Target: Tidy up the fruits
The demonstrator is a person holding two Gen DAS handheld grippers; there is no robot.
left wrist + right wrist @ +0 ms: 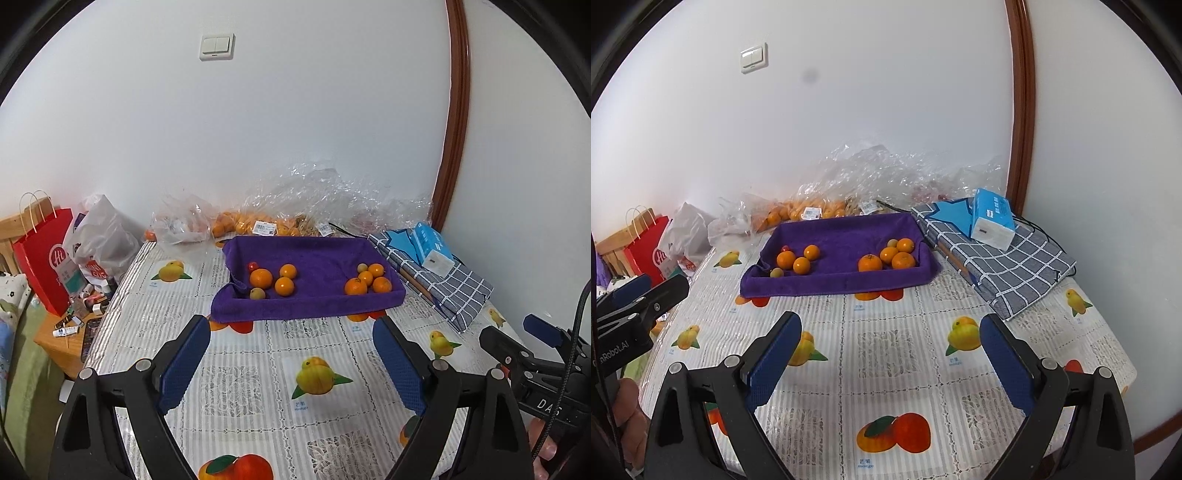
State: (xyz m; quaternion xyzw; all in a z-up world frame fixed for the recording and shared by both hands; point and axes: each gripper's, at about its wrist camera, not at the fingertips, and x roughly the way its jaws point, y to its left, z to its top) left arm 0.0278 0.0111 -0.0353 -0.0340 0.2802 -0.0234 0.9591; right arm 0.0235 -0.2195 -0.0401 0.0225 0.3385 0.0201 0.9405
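A purple cloth-lined tray point(314, 306) point(842, 282) sits on the table toward the wall. Its left end holds three oranges point(261, 278) point(785, 259), a small green fruit point(257, 294) point(776, 273) and a small red fruit point(253, 266). Its right end holds several oranges point(356, 286) point(870, 263) and a small green fruit point(362, 267) point(893, 243). My left gripper point(291, 325) is open and empty, hovering over the tablecloth in front of the tray. My right gripper point(891, 325) is open and empty too, also short of the tray. Each gripper shows at the edge of the other's view.
Clear plastic bags with more oranges point(236, 223) point(812, 208) lie against the wall behind the tray. A checked cloth bag point(436, 280) point(997, 258) with a blue tissue pack point(432, 247) point(991, 218) lies right of the tray. A red paper bag point(46, 258) stands left of the table.
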